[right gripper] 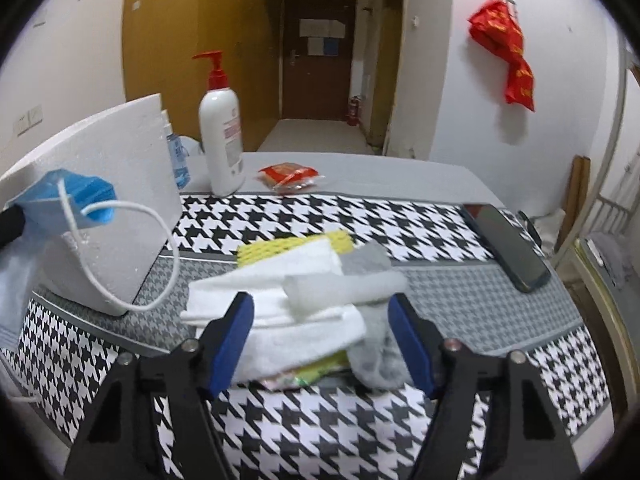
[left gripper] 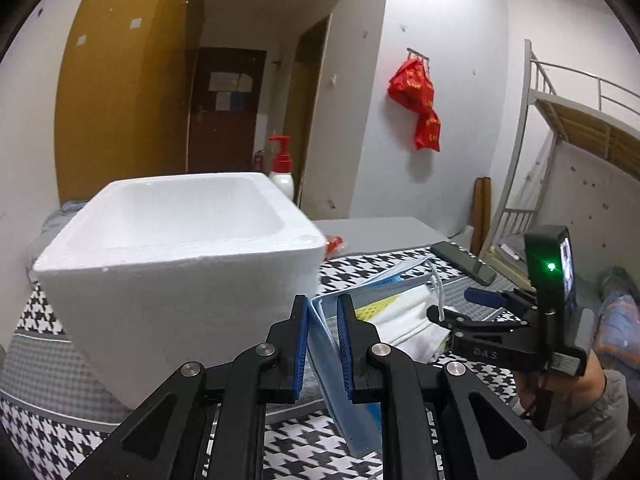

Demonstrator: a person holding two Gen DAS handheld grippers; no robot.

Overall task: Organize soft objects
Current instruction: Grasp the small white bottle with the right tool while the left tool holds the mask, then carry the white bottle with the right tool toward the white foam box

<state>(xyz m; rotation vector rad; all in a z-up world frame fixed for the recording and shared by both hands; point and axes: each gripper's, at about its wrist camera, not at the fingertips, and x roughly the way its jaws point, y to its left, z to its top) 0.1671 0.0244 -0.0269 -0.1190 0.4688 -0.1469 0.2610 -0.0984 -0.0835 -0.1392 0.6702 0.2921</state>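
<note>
Foam box (left gripper: pixel 180 264) just left of my left fingers (left gripper: pixel 323 344) looks empty; they pinch a blue mask (left gripper: pixel 340 380). Right fingers (right gripper: pixel 322 340) spread around white cloths (right gripper: pixel 296 320). Labels unreadable.

A dormitory-style bedroom: a metal bunk bed (left gripper: pixel 576 120) against white walls, a brown door (right gripper: pixel 318 56) down a short hallway.

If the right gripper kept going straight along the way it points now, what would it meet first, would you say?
Most likely the pile of white cloths and the grey sock on the houndstooth mat; they already lie between the right gripper's open fingers, though depth is uncertain.
</note>
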